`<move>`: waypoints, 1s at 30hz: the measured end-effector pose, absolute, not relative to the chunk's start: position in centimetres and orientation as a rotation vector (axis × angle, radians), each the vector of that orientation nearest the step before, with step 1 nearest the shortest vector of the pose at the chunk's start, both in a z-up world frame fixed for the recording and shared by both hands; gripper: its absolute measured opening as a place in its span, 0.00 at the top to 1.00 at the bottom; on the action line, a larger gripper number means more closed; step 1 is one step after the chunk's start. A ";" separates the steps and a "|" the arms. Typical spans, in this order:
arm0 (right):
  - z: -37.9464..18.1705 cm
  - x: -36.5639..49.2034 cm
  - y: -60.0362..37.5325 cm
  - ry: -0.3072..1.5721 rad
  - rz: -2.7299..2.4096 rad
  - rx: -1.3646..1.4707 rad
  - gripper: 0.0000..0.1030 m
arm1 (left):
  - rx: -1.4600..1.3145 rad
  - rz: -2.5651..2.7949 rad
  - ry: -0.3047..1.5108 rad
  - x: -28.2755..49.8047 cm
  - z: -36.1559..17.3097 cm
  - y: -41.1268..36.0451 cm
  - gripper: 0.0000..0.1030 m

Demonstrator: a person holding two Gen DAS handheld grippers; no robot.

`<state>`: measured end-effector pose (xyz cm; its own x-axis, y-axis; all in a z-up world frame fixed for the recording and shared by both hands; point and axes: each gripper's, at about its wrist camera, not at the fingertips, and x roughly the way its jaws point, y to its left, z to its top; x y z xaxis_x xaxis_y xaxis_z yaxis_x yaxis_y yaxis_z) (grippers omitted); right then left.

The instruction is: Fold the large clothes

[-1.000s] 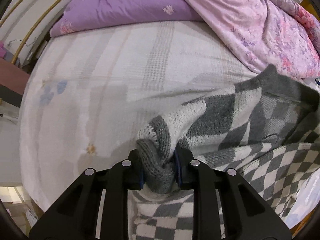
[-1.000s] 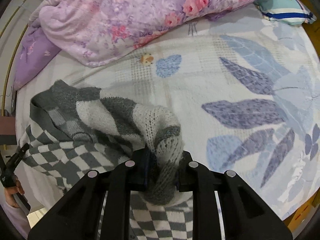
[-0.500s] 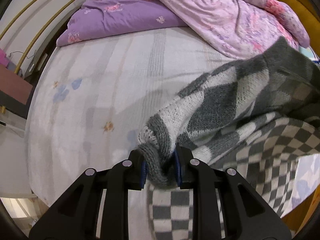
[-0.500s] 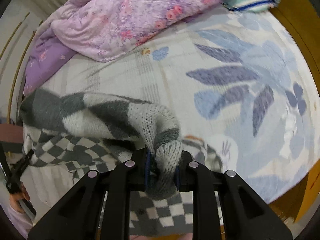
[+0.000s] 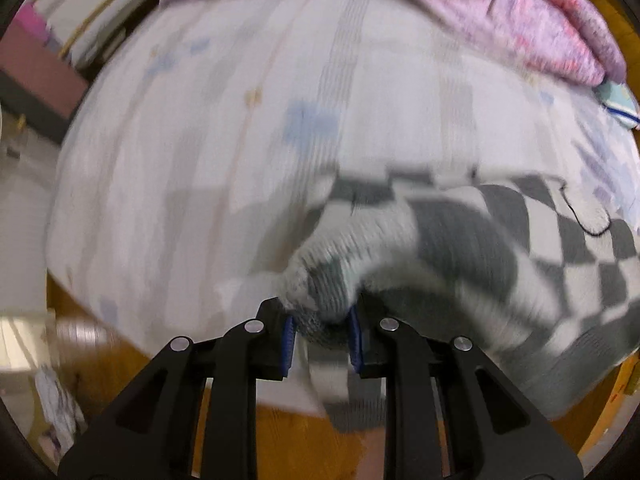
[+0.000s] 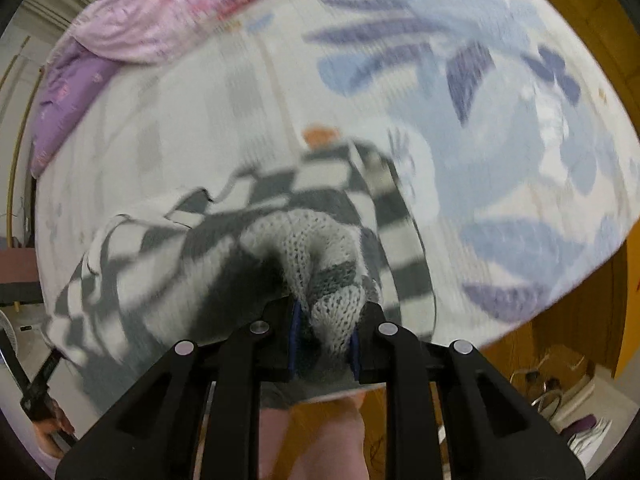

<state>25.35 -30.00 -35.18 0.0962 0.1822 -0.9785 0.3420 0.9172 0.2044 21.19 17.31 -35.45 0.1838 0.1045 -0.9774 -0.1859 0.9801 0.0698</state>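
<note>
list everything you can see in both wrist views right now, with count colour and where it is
sweater: 1, grey and white checkered knit, spread on the near part of the bed, an end pinched in each gripper
bed sheet: 1, white with blue leaf and flower print, covering the mattress
quilt: 1, pink floral with purple side, heaped at the far end of the bed
pillow: 1, pale teal with a blue stripe, far right edge of the bed
floor: wooden, orange-brown, around the bed
left gripper: 1, black with blue pads, shut on a sweater end
right gripper: 1, black with blue pads, shut on a sweater end
</note>
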 end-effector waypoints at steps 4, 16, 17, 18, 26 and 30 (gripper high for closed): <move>-40.6 21.6 -29.6 1.574 -0.142 0.398 0.82 | -0.049 0.212 1.516 16.2 -42.7 16.2 0.80; -42.9 14.5 -28.0 1.710 -0.060 0.399 0.11 | -0.255 0.093 1.547 8.9 -43.1 17.6 0.33; -42.8 14.0 -28.3 1.699 -0.025 0.508 0.11 | -0.304 0.074 1.512 9.0 -42.6 17.6 0.33; -42.9 13.6 -28.6 1.686 -0.008 0.619 0.09 | -0.353 0.070 1.494 9.3 -42.5 17.7 0.31; -51.0 13.6 -29.7 1.477 -0.190 1.237 0.30 | -0.564 0.235 1.567 14.7 -49.2 18.3 0.40; -49.6 12.9 -29.0 1.495 -0.226 1.265 0.82 | -0.516 0.169 1.574 13.6 -47.5 17.0 0.69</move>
